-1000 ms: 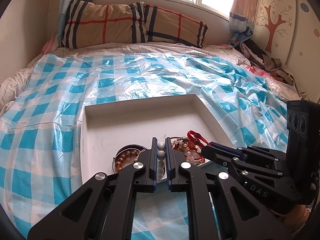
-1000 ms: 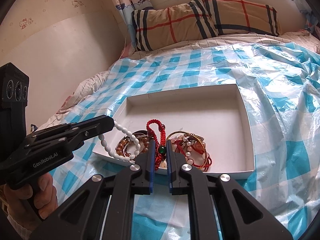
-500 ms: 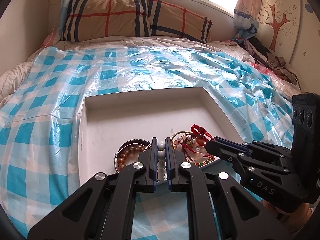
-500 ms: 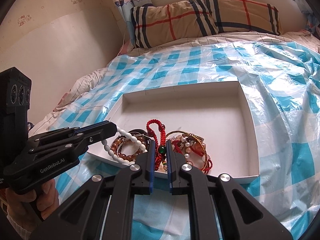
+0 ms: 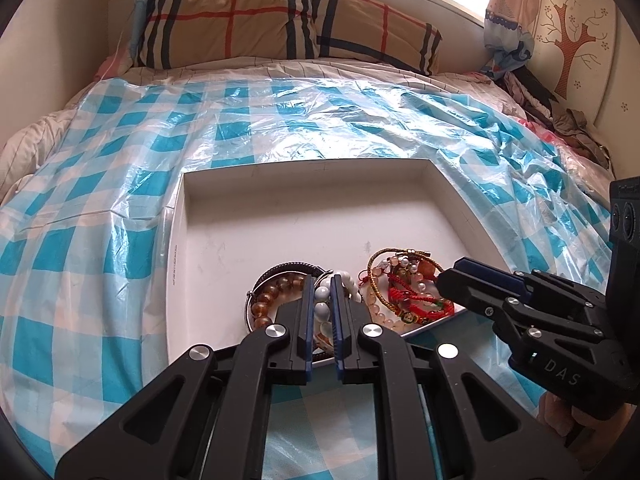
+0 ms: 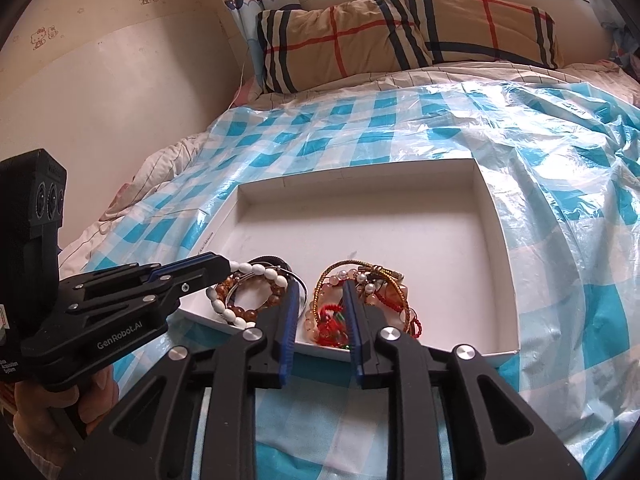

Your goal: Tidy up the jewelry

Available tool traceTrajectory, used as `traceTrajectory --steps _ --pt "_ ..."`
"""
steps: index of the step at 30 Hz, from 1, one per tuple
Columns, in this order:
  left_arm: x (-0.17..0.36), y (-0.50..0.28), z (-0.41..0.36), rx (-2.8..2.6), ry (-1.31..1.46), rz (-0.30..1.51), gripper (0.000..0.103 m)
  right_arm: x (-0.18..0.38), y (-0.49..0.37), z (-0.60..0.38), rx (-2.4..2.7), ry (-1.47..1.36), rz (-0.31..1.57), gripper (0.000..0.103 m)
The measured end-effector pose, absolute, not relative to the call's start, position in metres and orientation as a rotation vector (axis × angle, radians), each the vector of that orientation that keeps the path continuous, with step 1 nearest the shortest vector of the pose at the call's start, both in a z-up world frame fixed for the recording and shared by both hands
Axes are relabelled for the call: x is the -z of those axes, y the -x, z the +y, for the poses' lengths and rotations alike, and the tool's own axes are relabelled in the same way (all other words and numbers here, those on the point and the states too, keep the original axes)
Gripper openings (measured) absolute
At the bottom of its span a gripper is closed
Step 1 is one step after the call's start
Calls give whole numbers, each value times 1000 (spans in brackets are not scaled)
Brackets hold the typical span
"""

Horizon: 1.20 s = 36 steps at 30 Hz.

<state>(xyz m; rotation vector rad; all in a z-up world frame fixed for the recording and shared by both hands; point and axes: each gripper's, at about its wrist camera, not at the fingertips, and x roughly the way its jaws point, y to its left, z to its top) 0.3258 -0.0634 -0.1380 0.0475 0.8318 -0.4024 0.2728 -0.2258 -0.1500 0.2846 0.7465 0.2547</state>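
Note:
A white shallow tray (image 5: 304, 184) (image 6: 360, 176) lies on the bed. In its near part lie a brown bead bracelet (image 5: 276, 292) (image 6: 248, 310) with a dark bangle, and a tangle of gold, pearl and red cord bracelets (image 5: 404, 292) (image 6: 360, 292). My left gripper (image 5: 322, 292) (image 6: 224, 270) is shut on a white bead bracelet (image 5: 322, 308) (image 6: 256, 270) that hangs down onto the brown beads. My right gripper (image 6: 318, 300) (image 5: 448, 276) is open, low over the red cord bracelet (image 6: 330, 322), which lies in the tray between its fingers.
The bed is covered with a crinkled blue-and-white checked plastic sheet (image 5: 100, 208) (image 6: 580, 184). A plaid pillow (image 5: 280, 24) (image 6: 400, 32) lies at the head under a window. Walls close both sides; clothes (image 5: 560, 112) are piled at the far right.
My right gripper has opened and let go of the red cord bracelet, which now lies in the tray. Both grippers have moved down closer to the tray. The left still holds the white beads.

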Motion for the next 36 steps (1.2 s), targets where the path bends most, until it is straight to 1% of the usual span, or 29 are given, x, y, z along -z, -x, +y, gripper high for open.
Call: traceTrajectory --steps 2,4,5,7,10,11,12,13,16,19,28,33,36 --pt "138 -325 -62 390 -50 835 15 149 -272 -228 -249 -286 745 27" --pt "136 -322 -60 378 -51 831 23 146 -269 -229 -246 -286 743 28" --pt "134 -320 -59 374 -51 829 26 144 -267 -229 -244 -284 741 28" --pt "131 -315 -58 364 -55 825 41 139 -262 -230 -240 -278 736 29" --pt "126 -303 -57 352 -68 819 51 129 -253 -230 -236 -269 729 33" --pt "124 -297 -57 349 -75 820 53 125 -249 -230 -236 -265 727 34" --pt "122 -290 -56 346 -81 817 57 121 -244 -230 -236 -260 725 35" --pt "119 -282 -55 341 -83 813 62 117 -238 -230 -235 -253 722 36" --pt "110 -254 -49 325 -76 806 71 104 -217 -229 -230 -224 705 38" --pt "103 -226 -41 314 -54 797 76 94 -194 -230 -226 -194 696 39" --pt "86 -165 -27 325 -14 798 81 71 -135 -235 -178 -166 680 41" --pt "72 -140 -23 326 -9 780 85 59 -105 -228 -161 -160 656 49" --pt "66 -128 -22 329 -17 772 86 54 -91 -225 -157 -150 651 50"
